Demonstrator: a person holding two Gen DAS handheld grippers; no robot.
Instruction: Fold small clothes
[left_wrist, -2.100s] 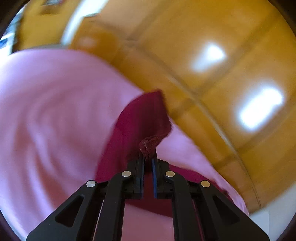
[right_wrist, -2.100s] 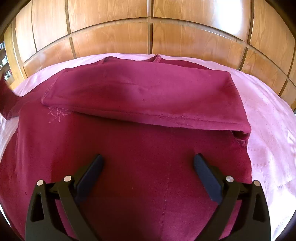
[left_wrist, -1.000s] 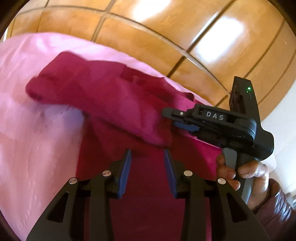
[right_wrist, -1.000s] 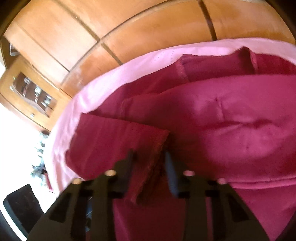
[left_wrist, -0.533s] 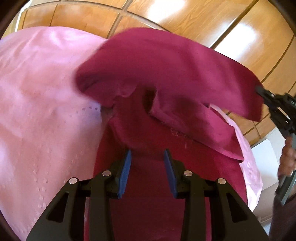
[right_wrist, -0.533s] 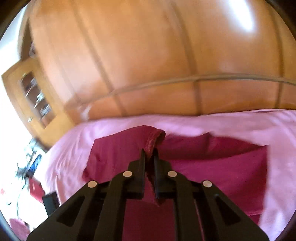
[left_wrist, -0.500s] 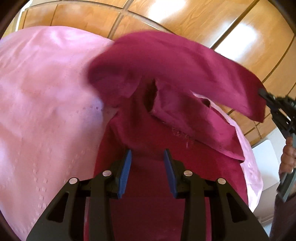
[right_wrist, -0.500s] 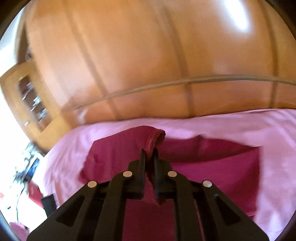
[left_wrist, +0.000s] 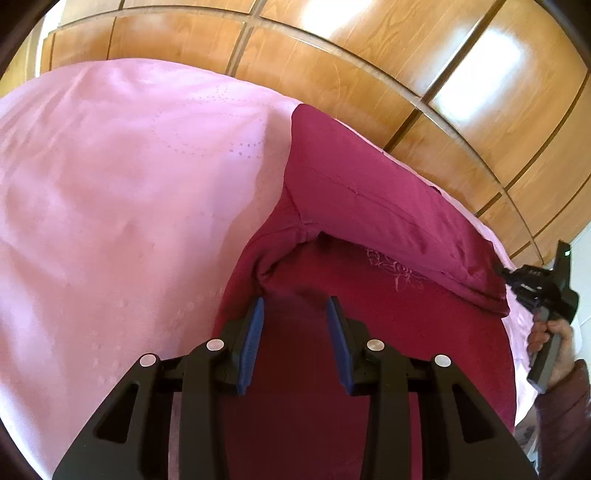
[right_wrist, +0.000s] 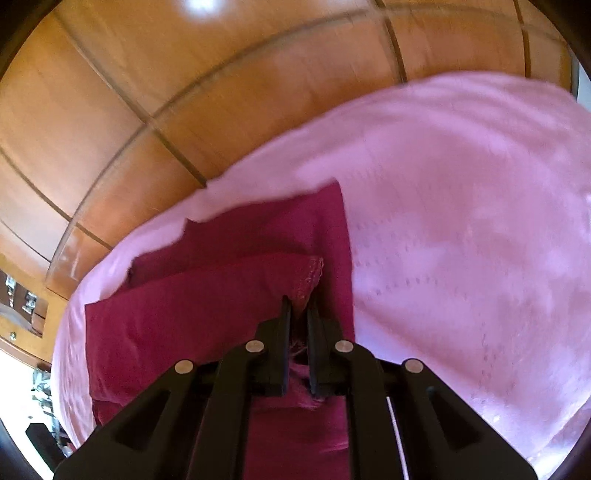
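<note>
A dark red garment (left_wrist: 369, 288) lies on a pink bedspread (left_wrist: 129, 192), with a sleeve (left_wrist: 388, 206) folded across its body. My left gripper (left_wrist: 295, 306) is open and empty, low over the garment near the armpit fold. My right gripper (right_wrist: 298, 306) is shut on the sleeve's cuff (right_wrist: 306, 280) and holds it over the garment (right_wrist: 184, 317). The right gripper also shows in the left wrist view (left_wrist: 539, 284) at the sleeve's far end, held by a hand.
Wooden wardrobe panels (left_wrist: 369, 66) stand behind the bed. The pink bedspread (right_wrist: 461, 221) spreads wide to the right of the garment in the right wrist view. A wooden cabinet (right_wrist: 22, 306) stands at the far left.
The left gripper let go of the sleeve and the right gripper took its cuff. The right gripper carried the sleeve across and down, so it now lies flat over the garment's body.
</note>
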